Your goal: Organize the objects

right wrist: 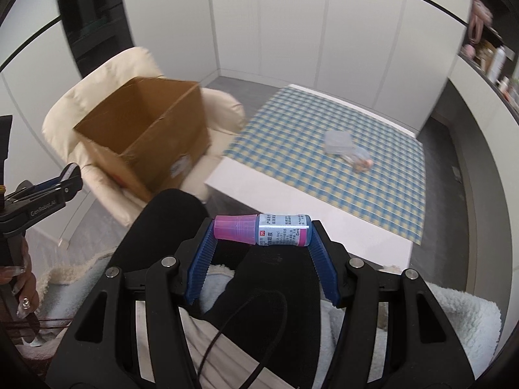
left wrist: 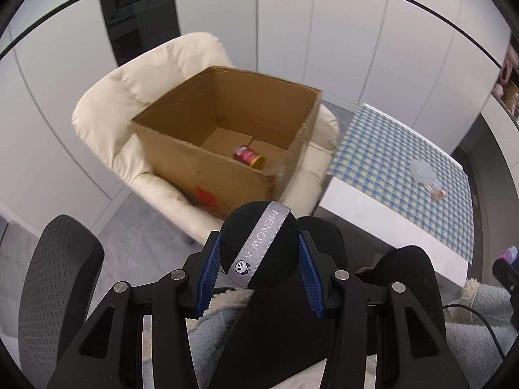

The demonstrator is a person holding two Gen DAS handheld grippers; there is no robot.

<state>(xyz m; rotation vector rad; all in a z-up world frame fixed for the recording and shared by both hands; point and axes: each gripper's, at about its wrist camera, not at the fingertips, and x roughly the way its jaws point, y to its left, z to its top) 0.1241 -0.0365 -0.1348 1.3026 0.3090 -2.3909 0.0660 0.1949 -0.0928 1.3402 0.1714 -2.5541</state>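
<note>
My left gripper (left wrist: 259, 253) is shut on a round black sponge puff (left wrist: 259, 246) with a grey ribbon across it. Beyond it an open cardboard box (left wrist: 223, 136) sits on a cream armchair (left wrist: 107, 110); a small red can (left wrist: 249, 157) lies on the box floor. My right gripper (right wrist: 263, 231) is shut on a small blue bottle with a pink cap (right wrist: 262, 229), held sideways between the blue pads. The same box (right wrist: 146, 139) shows at the left of the right wrist view. A clear small item with a pale lid (right wrist: 347, 149) lies on the checked tablecloth (right wrist: 324, 168).
A low white table (left wrist: 382, 217) with the blue-and-yellow checked cloth stands right of the armchair. A black mesh office chair back (left wrist: 58, 275) is at lower left. A person's dark-trousered legs and a fluffy pale robe fill the foreground. Shelves with bottles (right wrist: 496, 61) are at the far right.
</note>
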